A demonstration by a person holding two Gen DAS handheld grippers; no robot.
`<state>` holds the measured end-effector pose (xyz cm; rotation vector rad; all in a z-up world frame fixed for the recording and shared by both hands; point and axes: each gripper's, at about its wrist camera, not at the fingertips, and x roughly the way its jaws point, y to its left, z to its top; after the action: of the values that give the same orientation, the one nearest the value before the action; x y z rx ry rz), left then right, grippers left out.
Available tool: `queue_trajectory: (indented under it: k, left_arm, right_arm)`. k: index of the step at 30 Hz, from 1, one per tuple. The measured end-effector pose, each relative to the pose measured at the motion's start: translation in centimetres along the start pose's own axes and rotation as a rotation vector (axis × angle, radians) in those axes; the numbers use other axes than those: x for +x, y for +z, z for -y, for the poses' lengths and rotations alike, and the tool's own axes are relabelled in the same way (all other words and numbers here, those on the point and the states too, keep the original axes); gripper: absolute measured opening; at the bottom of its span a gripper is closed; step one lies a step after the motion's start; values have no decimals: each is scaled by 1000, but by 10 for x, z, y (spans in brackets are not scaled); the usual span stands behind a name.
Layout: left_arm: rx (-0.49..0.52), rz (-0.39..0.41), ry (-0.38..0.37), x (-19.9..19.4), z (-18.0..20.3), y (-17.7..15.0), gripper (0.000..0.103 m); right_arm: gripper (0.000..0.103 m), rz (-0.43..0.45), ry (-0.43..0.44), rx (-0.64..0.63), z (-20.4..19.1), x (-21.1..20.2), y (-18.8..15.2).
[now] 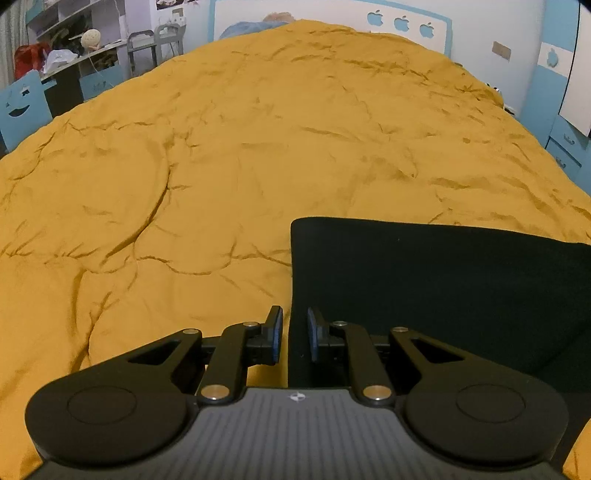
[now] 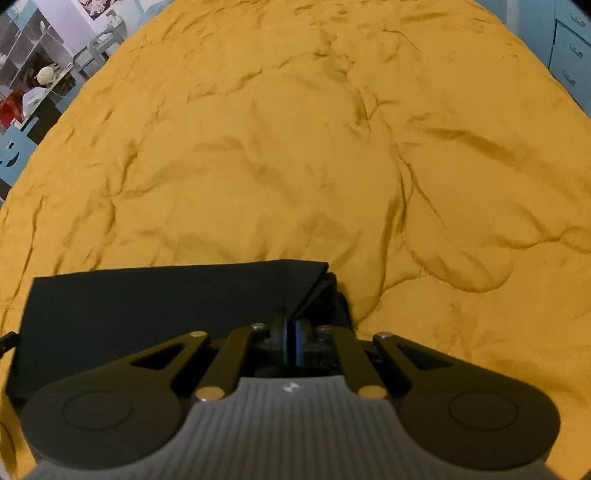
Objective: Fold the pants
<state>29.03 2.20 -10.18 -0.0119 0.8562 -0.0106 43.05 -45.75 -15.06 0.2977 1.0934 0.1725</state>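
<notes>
Black pants [image 1: 443,295] lie folded flat on a mustard-yellow bed cover [image 1: 221,166]. In the left wrist view my left gripper [image 1: 295,334] is open, its two blue-padded fingers a small gap apart, straddling the pants' left edge near the front. In the right wrist view the pants [image 2: 147,306] spread to the left and my right gripper [image 2: 291,341] is shut on their right corner, where the cloth [image 2: 314,288] lifts into a small raised fold.
The yellow cover [image 2: 295,147] is wrinkled and fills most of both views. A blue-and-white headboard [image 1: 332,18] stands at the far end. A cluttered desk and shelves [image 1: 74,48] are at the far left, blue drawers [image 1: 565,147] at the right.
</notes>
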Motion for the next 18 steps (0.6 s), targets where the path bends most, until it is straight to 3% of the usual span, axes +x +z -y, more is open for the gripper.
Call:
queue_trajectory:
  k: [3,8,10,13,15,18]
  left_arm:
    - [1,0,0,-1,0,-1,17]
    - [-14,9,2,-1,-1,-3,18]
    - [-18,16,7,-3,-1,-4,18]
    - [-33,36,4,-11,-3,-5,18]
    - [-55,52,-4,-18,-5,-7,18]
    - [-83,63,5,-24,-8,-10,18]
  right_arm:
    - [0,54,18,52,11,-7,-3]
    - [0,151,-78,72,22,-31,-12]
    - [0,181,-61,94,28,-46,-17]
    - [9,196,-4,135,31,-69,-33]
    - [28,198,49,178,31,-78,-47]
    - [31,201,108,279,32,-87,-68]
